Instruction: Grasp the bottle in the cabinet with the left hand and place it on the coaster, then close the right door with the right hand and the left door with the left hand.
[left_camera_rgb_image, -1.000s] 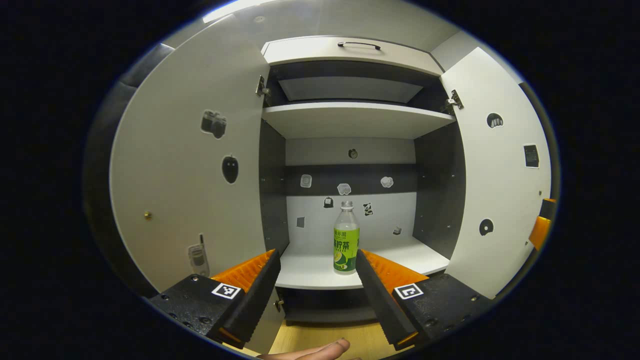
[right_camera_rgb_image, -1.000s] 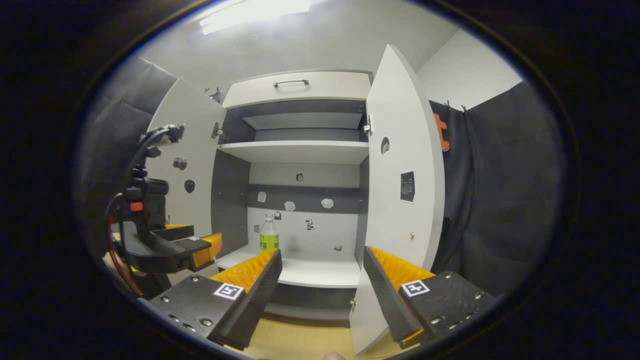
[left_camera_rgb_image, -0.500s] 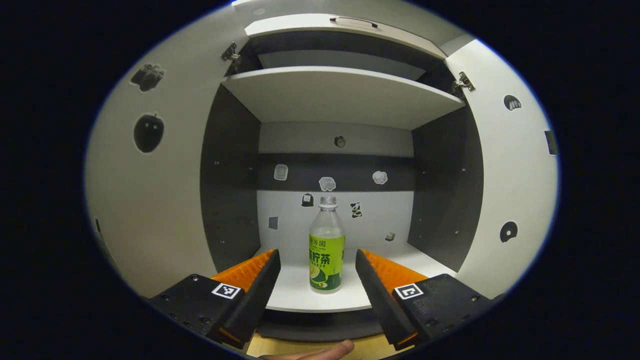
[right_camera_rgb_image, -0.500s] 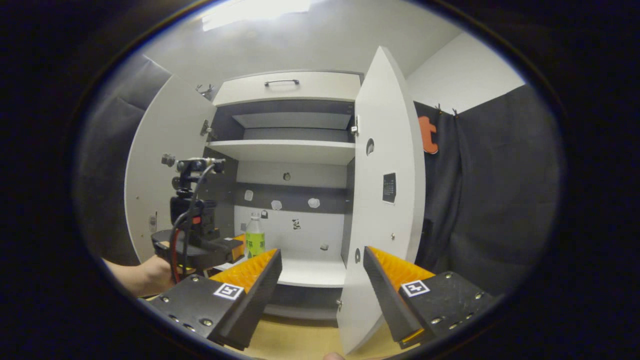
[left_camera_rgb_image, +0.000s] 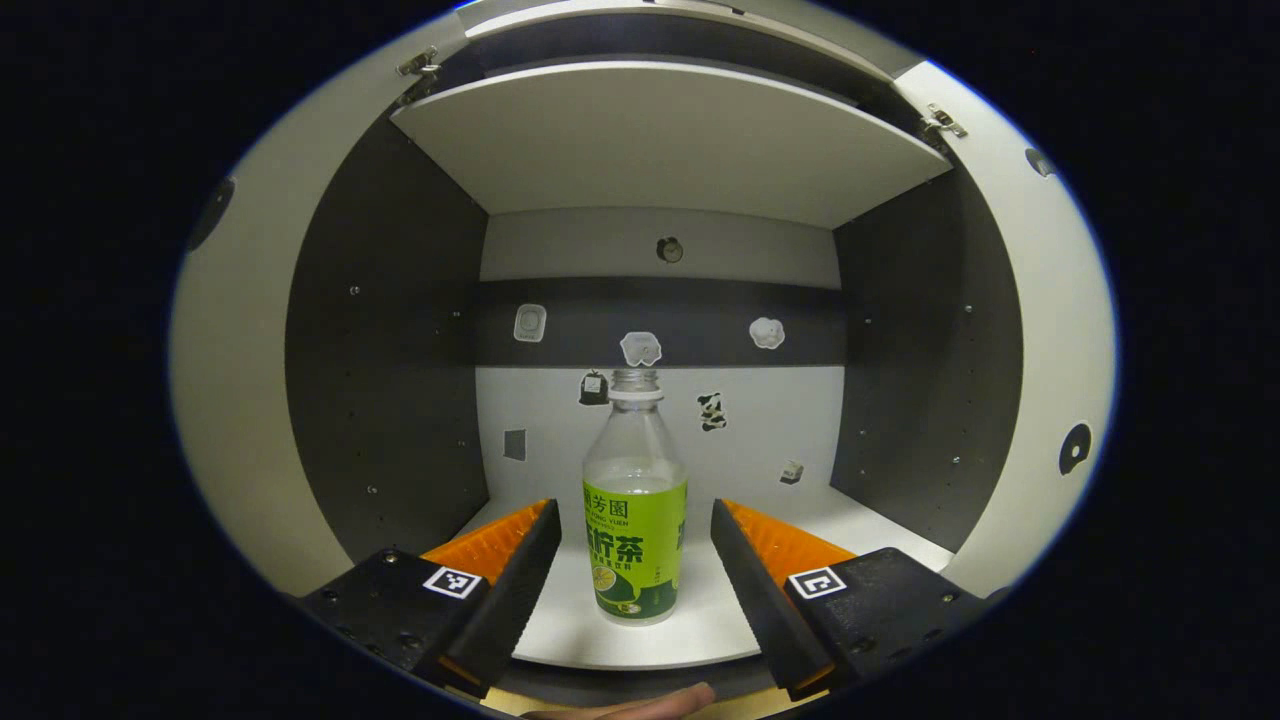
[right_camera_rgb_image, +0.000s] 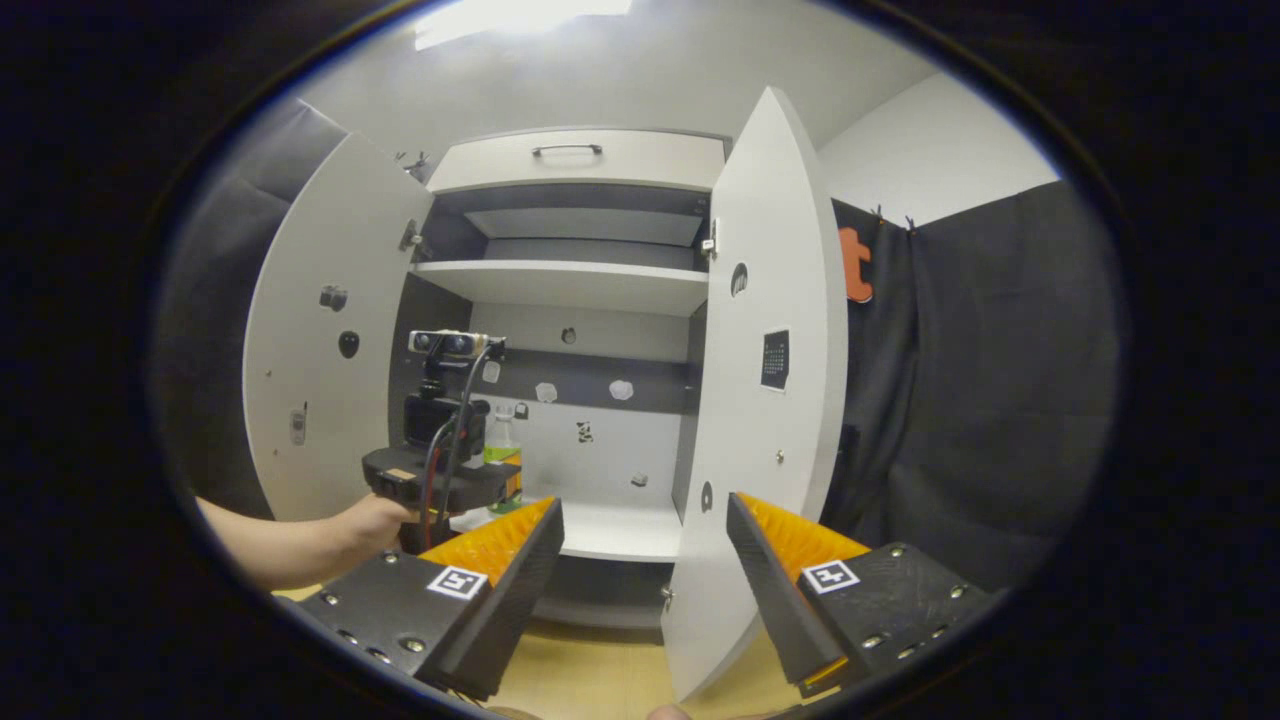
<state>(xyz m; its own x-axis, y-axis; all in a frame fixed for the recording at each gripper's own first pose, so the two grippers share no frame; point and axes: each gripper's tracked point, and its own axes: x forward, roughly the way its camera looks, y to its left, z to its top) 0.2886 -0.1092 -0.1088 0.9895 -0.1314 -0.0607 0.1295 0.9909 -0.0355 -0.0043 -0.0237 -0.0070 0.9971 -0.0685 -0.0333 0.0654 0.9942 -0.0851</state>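
Two fingers astride bottle (untouched)

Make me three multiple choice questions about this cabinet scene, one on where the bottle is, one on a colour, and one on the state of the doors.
1. Where does the bottle stand?
A. on the cabinet's lower shelf
B. on the upper shelf
C. on the floor

2. What colour is the bottle's label?
A. red
B. green
C. blue

3. How are the cabinet doors?
A. both shut
B. only the left one open
C. both open

Answers: 1 A, the left gripper view shows it upright on that shelf, between the open fingers of the left hand-held gripper. 2 B, the wrap is green. 3 C, the right gripper view shows the left door and right door swung out.
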